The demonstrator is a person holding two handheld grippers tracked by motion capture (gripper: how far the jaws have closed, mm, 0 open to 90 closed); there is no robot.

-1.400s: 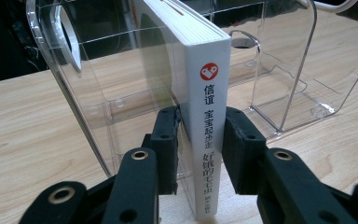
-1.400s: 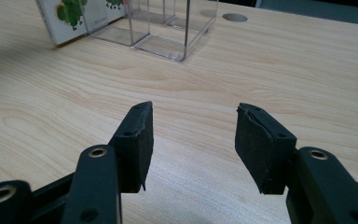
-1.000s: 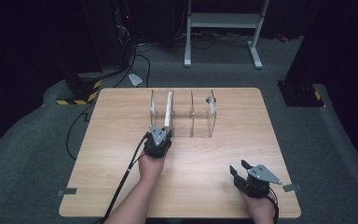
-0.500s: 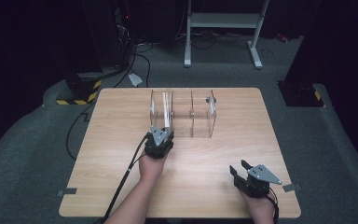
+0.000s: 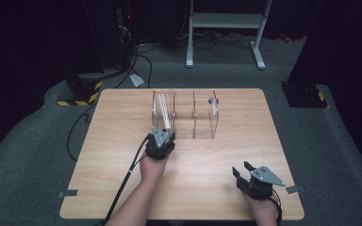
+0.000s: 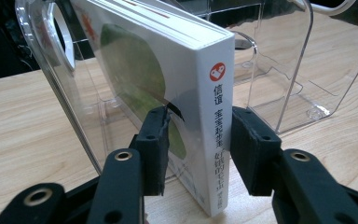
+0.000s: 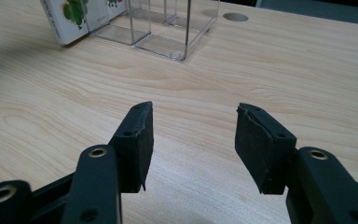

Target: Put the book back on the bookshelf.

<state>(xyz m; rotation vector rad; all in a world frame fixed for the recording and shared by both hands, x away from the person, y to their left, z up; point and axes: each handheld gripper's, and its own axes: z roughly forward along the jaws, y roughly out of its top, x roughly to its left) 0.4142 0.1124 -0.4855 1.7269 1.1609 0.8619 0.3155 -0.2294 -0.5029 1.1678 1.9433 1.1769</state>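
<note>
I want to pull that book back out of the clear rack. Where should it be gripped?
Grip the book near its white spine, one jaw on each cover, coming from the rack's open near side. It stands upright with the spine sticking out, as the left gripper straddles it.

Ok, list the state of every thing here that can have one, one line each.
Book: upright, spine toward the left gripper's camera, partly inside the rack's end compartment.
Clear rack: upright on the table, its other compartments empty.
Left gripper: jaws on either side of the book's spine; a slight gap shows at one jaw, so a firm grip cannot be confirmed.
Right gripper: jaws open, holding nothing, over bare table.
</note>
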